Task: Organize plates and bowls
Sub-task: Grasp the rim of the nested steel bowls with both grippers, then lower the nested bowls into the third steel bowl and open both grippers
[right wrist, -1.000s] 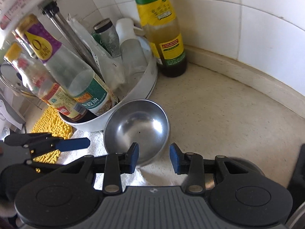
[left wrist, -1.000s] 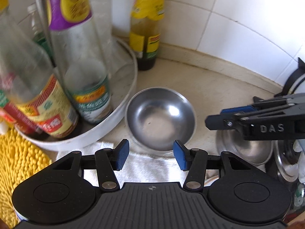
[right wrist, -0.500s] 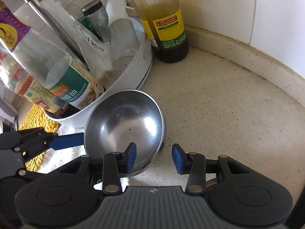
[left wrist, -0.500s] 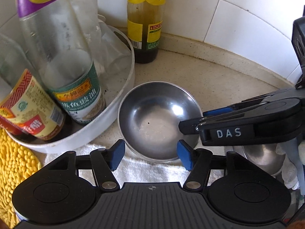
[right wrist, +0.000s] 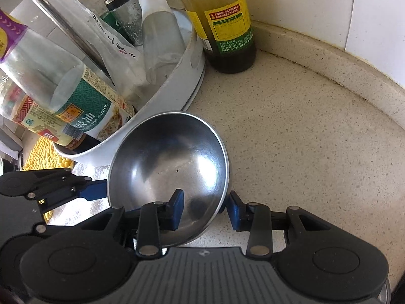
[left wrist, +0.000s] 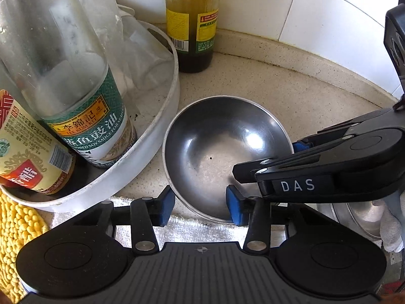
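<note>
A shiny steel bowl [left wrist: 222, 152] [right wrist: 169, 162] sits on the beige counter, tipped against a white round tray. My left gripper [left wrist: 201, 209] is open, its blue pads either side of the bowl's near rim. My right gripper [right wrist: 205, 209] is open and straddles the bowl's right rim, one pad inside the bowl and one outside. It reaches in from the right in the left wrist view [left wrist: 293, 162]. The left gripper's blue finger [right wrist: 91, 190] shows at the bowl's left side in the right wrist view.
The white tray [left wrist: 162, 136] [right wrist: 177, 86] holds several sauce bottles and glass jars. A dark oil bottle [left wrist: 192, 22] [right wrist: 225, 25] stands by the tiled wall. A yellow mat [left wrist: 15, 233] and white cloth [left wrist: 192, 230] lie near. More steel dishes [left wrist: 359, 215] sit right.
Both grippers have moved forward and down onto the bowl. The right gripper now straddles its right rim; the left one has closed in on its near rim.
</note>
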Motion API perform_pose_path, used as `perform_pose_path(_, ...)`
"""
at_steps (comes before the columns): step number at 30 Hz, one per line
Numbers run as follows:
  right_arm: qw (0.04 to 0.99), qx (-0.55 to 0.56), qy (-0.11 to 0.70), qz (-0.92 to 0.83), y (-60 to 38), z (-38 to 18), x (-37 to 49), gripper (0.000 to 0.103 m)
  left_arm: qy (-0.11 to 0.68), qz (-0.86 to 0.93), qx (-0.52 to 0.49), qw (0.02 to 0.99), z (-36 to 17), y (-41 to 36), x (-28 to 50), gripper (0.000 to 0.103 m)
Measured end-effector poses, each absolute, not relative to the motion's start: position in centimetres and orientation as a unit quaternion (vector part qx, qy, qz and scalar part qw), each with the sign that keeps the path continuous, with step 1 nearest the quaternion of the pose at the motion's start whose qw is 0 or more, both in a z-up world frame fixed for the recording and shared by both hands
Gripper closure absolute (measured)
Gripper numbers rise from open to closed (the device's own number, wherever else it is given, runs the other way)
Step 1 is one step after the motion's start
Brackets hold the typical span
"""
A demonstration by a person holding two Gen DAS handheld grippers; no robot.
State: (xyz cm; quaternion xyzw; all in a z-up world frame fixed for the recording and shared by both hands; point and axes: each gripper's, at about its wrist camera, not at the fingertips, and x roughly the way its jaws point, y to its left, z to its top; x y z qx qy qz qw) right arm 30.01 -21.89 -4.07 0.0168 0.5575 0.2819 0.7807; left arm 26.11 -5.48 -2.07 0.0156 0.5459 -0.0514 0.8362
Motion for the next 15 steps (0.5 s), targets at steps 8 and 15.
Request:
perform_pose_path(8,0.793,0.028,0.538,0.284,-23.2,-2.0,29.6,0.063,0.535,-0.053,0.016,0.843,-1.1,-5.6,26.1,0.052)
perform_pose_path(15,0.806,0.03,0.523,0.277,-24.3,0.2,28.5,0.063,0.518,-0.061,0.017,0.853,1.0,-6.3,25.4,0.051)
